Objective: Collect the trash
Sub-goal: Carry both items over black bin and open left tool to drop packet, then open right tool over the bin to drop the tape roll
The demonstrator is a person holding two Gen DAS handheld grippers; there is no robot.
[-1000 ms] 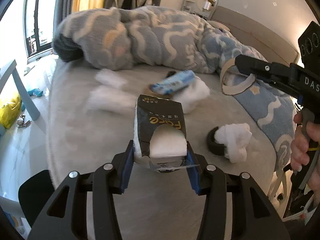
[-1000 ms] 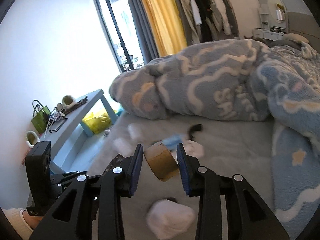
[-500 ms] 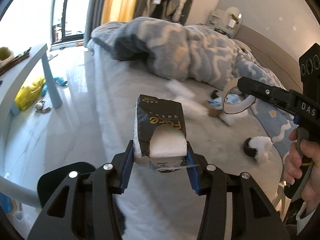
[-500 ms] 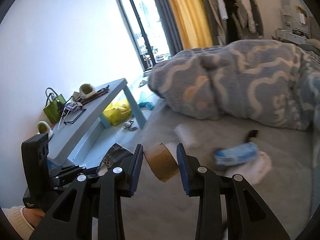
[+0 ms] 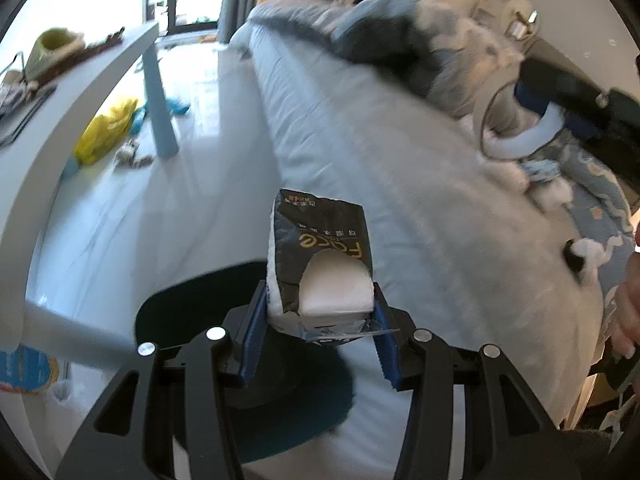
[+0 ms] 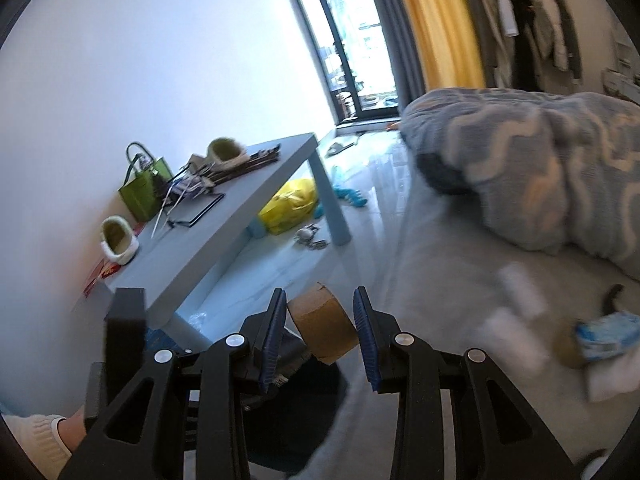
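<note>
My left gripper (image 5: 320, 320) is shut on a black tissue pack (image 5: 320, 256) with white tissue showing through its torn front. It hangs over a dark round bin (image 5: 256, 360) on the floor beside the bed. My right gripper (image 6: 320, 328) is shut on a brown tape roll (image 6: 324, 328), above the same dark bin (image 6: 296, 420). In the left wrist view the right gripper (image 5: 532, 120) with its tape roll (image 5: 504, 124) shows at the upper right. Crumpled white tissues (image 6: 520, 292) and a blue packet (image 6: 608, 332) lie on the grey bed (image 5: 400, 184).
A grey-blue low table (image 6: 224, 232) with a green bag (image 6: 144, 192) and clutter stands along the white wall. A yellow bag (image 6: 292, 204) lies on the floor under it. A patterned duvet (image 6: 540, 168) is heaped on the bed. A person's hand (image 5: 626, 312) shows at the right edge.
Both grippers have swung left, away from the middle of the bed toward its edge and the floor. The dark bin now lies under them. Both keep hold of their items.
</note>
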